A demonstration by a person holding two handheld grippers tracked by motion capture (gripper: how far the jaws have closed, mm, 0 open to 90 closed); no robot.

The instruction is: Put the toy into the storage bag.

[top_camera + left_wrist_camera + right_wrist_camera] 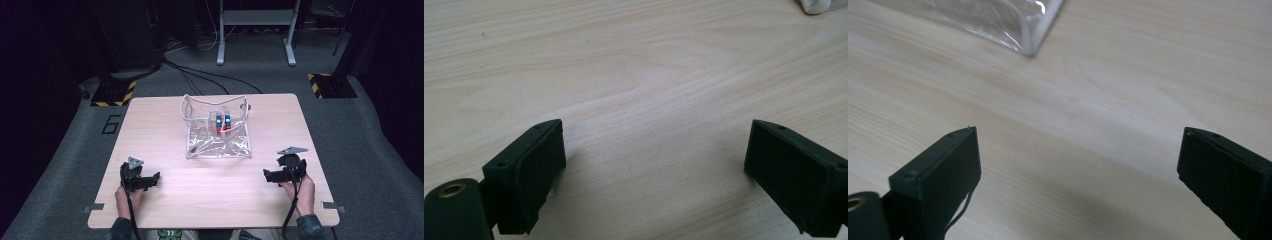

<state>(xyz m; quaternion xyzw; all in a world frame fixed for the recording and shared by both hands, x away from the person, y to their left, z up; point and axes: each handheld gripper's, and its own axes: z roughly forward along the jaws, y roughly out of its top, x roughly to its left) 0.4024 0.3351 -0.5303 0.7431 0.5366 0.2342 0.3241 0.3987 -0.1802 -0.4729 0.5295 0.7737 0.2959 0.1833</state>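
Note:
A clear plastic pouch (217, 130) stands open at the middle of the wooden table (165, 205), with small red, blue and white blocks (222, 123) inside it. My left gripper (154, 179) rests near the front left of the table, open, jaws pointing right, nothing between them (655, 165). My right gripper (267, 175) sits near the front right, open and pointing left, also holding nothing (1078, 175). A corner of the pouch (1013, 25) shows at the top of the right gripper view. Both grippers are well short of the pouch.
Bare wood lies between the two grippers and in front of the pouch. Beyond the table the floor is grey carpet with black cables (200, 75), a metal stand (255, 30) and yellow-black striped bases (114, 94).

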